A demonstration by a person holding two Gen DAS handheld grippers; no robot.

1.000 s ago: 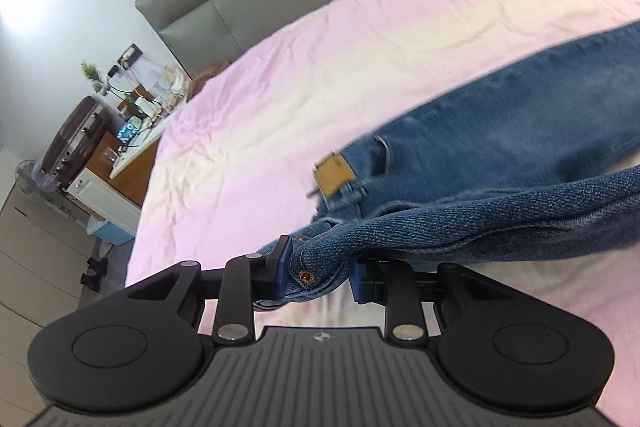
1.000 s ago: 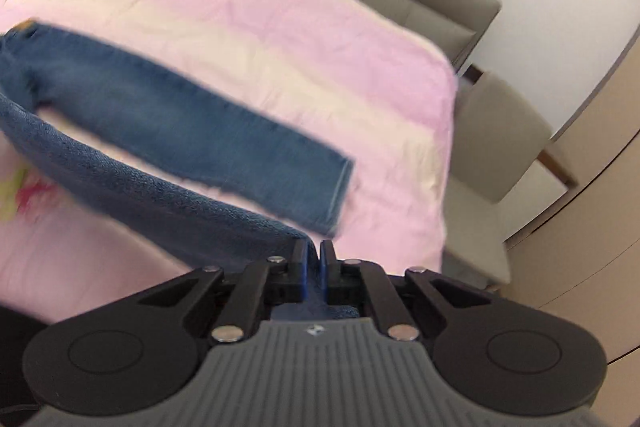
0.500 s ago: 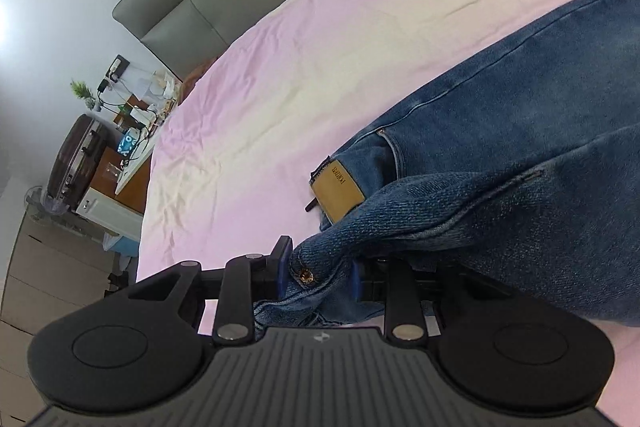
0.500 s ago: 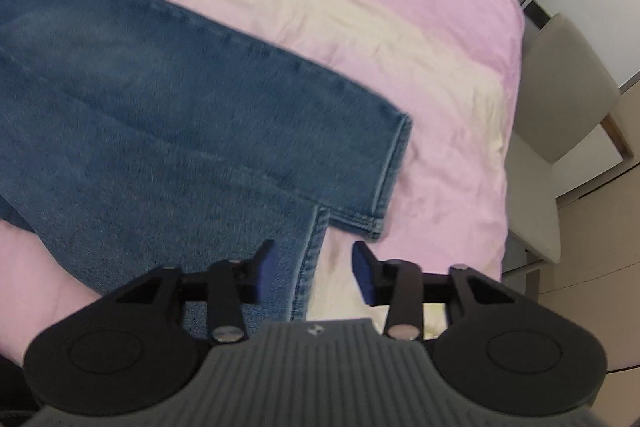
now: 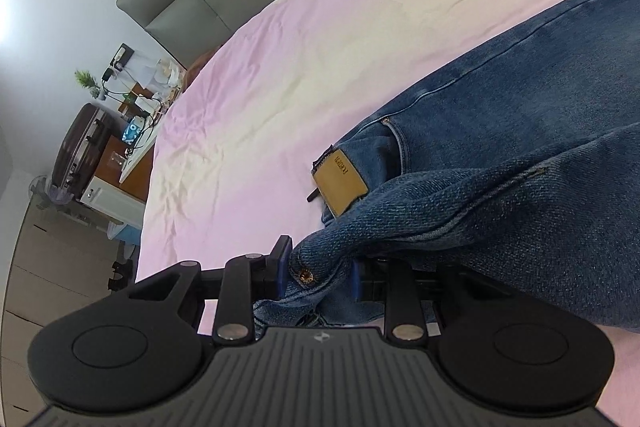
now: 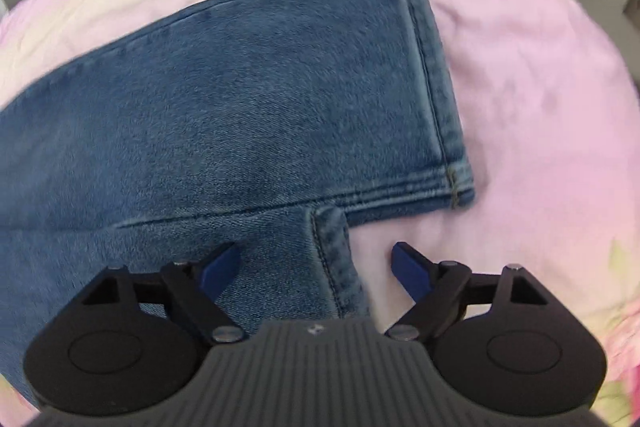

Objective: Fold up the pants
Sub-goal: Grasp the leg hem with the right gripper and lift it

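Denim jeans (image 5: pixel 500 131) are lying on the pink sheet (image 5: pixel 280 67); the left gripper (image 5: pixel 320 273) is clamping their waistband, while the right gripper (image 6: pixel 316 263), jaws just opening, is hovering over a hem at six o'clock.

Readable text: one item only. Tan patch (image 5: pixel 341 182) sewn on the waistband of the jeans (image 5: pixel 520 131), left wrist view. Dark printed letters, one short word, seen turned sideways and upside down; individual letters too small and distorted to read with confidence. Small emblem moulded on the ribbed grey gripper housing in both views; shape only, no lettering legible. Right wrist view: no text.
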